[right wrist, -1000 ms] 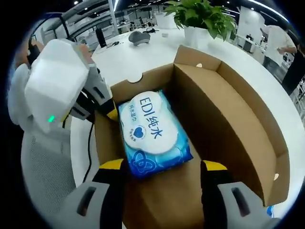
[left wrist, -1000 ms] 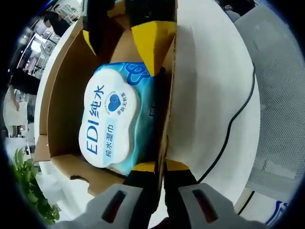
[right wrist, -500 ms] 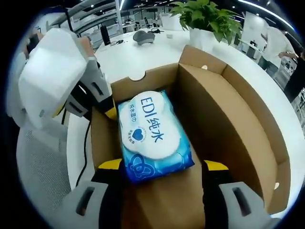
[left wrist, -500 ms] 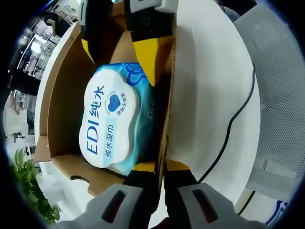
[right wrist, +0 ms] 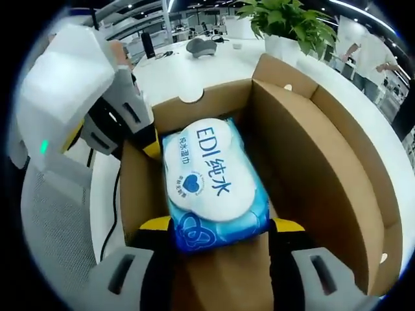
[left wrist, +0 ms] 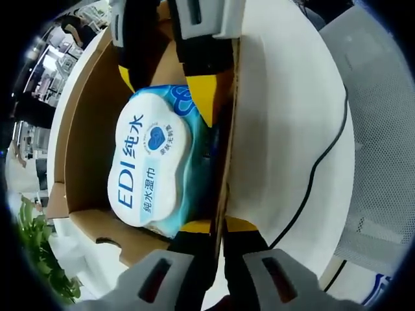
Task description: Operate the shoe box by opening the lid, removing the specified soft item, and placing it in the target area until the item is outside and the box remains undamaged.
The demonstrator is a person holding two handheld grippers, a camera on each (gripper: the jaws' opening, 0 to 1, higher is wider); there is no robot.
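The shoe box [right wrist: 324, 162] stands open on the white table [left wrist: 285, 129], and the wet wipes pack [right wrist: 214, 184] lies flat inside it. The right gripper [right wrist: 220, 227] has its jaws apart on both sides of the pack's near end, probably to clamp it. The left gripper [left wrist: 217, 228] pinches the box's side wall [left wrist: 224, 175], I think to keep the box steady.

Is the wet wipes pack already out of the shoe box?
No, the wet wipes pack lies on the floor of the open shoe box, between its cardboard walls.
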